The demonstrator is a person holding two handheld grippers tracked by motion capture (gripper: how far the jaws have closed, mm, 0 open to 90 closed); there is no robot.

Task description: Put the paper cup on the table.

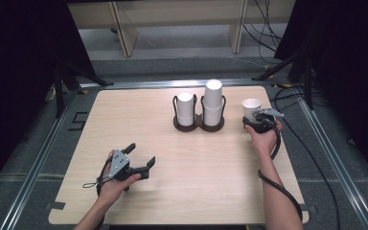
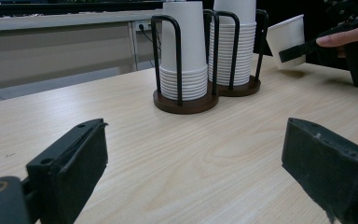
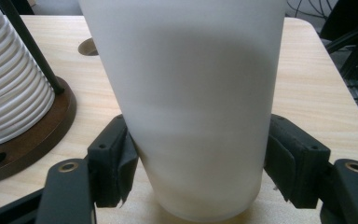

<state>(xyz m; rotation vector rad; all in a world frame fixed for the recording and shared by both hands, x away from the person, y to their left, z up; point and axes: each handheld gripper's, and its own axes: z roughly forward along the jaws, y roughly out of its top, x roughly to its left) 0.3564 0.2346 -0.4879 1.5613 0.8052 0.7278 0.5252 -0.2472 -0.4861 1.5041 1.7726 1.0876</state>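
Well, the layout: a wooden tabletop (image 1: pixel 182 191) with a dark two-post cup holder (image 1: pixel 199 122) in the upper middle of the high view, carrying two stacks of white paper cups, the right stack (image 1: pixel 212 103) taller than the left stack (image 1: pixel 185 109).
Single cup: a lone white cup (image 1: pixel 251 108) sits mouth-up at the upper right of the high view, just right of the holder and apart from it; in the left gripper view it looks tilted, with a shadow beneath, so I cannot tell whether its base is on the wood.
Right gripper: the right gripper (image 3: pixel 200 172) has its jaws around the cup's lower part; the left pad presses the wall, the right one is at its edge, so I judge it grasped.
Left gripper: the left gripper (image 1: pixel 141 160) rests at the lower left of the high view, jaws spread wide with nothing between them.
Likely step: moving that one cup, though which way is unclear.
Doing it well: squeeze gently, since thin paper walls buckle; keep it level and steer clear of the holder's black wire posts.
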